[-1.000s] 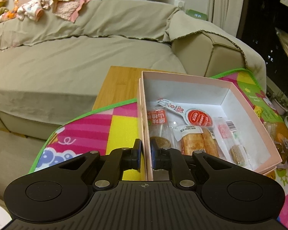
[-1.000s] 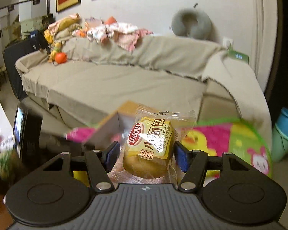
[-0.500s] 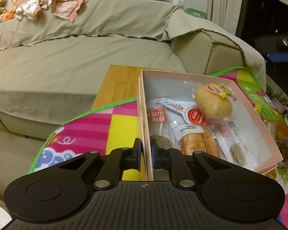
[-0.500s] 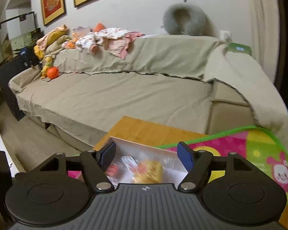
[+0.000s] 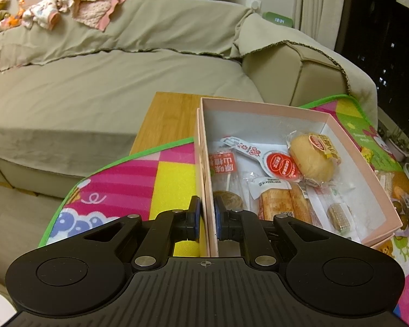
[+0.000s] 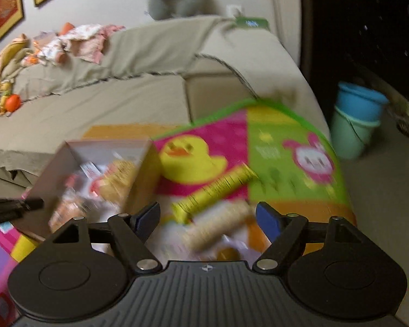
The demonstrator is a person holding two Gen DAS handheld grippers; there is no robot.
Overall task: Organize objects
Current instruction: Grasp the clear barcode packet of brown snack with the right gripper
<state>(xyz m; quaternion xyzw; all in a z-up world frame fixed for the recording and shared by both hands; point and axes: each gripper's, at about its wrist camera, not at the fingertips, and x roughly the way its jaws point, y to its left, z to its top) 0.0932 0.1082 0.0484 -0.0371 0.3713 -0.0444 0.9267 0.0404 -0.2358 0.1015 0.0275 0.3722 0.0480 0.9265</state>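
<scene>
A pink box point(image 5: 261, 107) stands on a colourful mat point(image 5: 117, 179) and holds several wrapped snacks, among them a yellow bun point(image 5: 312, 160) and a bread pack point(image 5: 283, 204). My left gripper point(image 5: 206, 219) is shut on the box's left wall. In the blurred right wrist view the box point(image 6: 68, 160) is at the left. My right gripper point(image 6: 208, 218) is open and empty above a yellow wrapped stick point(image 6: 215, 190) and a beige wrapped roll point(image 6: 218, 229) lying on the mat.
A beige sofa point(image 5: 109, 81) runs behind the wooden table point(image 5: 171, 114), with clothes point(image 5: 76, 8) on its back. More snack packets point(image 5: 406, 209) lie right of the box. Blue and green buckets point(image 6: 357, 117) stand on the floor at the right.
My right gripper opened and dropped the yellow bun into the box, then swung right and down over the snacks on the mat. My left gripper has kept its hold on the box wall.
</scene>
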